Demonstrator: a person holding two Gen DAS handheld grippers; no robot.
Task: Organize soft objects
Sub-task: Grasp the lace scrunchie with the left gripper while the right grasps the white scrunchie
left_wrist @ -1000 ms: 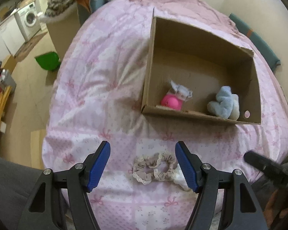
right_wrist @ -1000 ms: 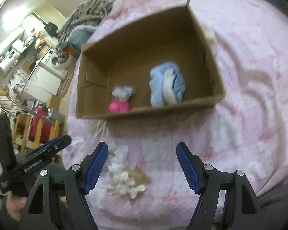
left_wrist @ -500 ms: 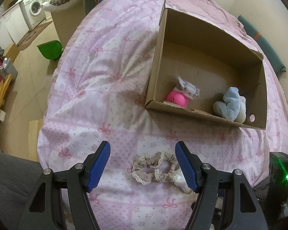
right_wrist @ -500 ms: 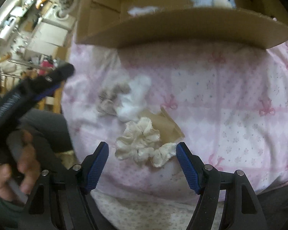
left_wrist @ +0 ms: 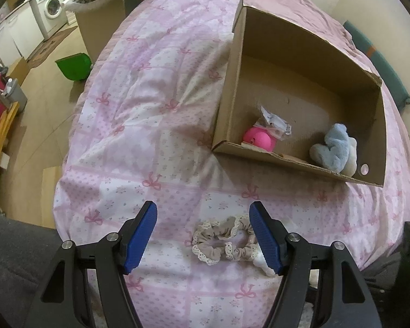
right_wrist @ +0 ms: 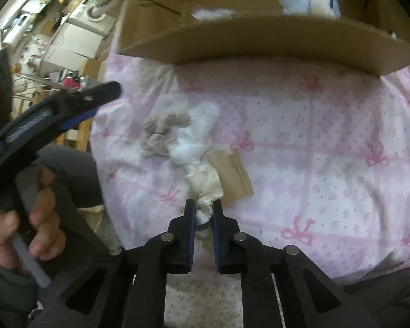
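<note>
On the pink quilt [left_wrist: 150,125] lies a beige lace-trimmed scrunchie [left_wrist: 227,239], just below my left gripper [left_wrist: 202,206], which hangs open over it without touching. A white scrunchie [right_wrist: 196,134] lies against the beige scrunchie [right_wrist: 164,134]. My right gripper [right_wrist: 203,203] is closing, its pads pinching the near end of a cream scrunchie [right_wrist: 205,183] that rests on a brown paper piece [right_wrist: 232,172]. The open cardboard box [left_wrist: 287,161] holds a pink ball [left_wrist: 259,139] with a plastic bag and a blue plush [left_wrist: 333,150].
The box front wall [right_wrist: 259,38] stands just beyond the scrunchies. A hand [right_wrist: 41,213] grips the left gripper's handle at the right wrist view's left. Off the bed's left side are bare floor, a green bin [left_wrist: 73,67] and a washing machine [left_wrist: 53,6].
My right gripper dropped toward the cream scrunchie and went from wide open to pinched on it. The left gripper stayed open over the beige scrunchie.
</note>
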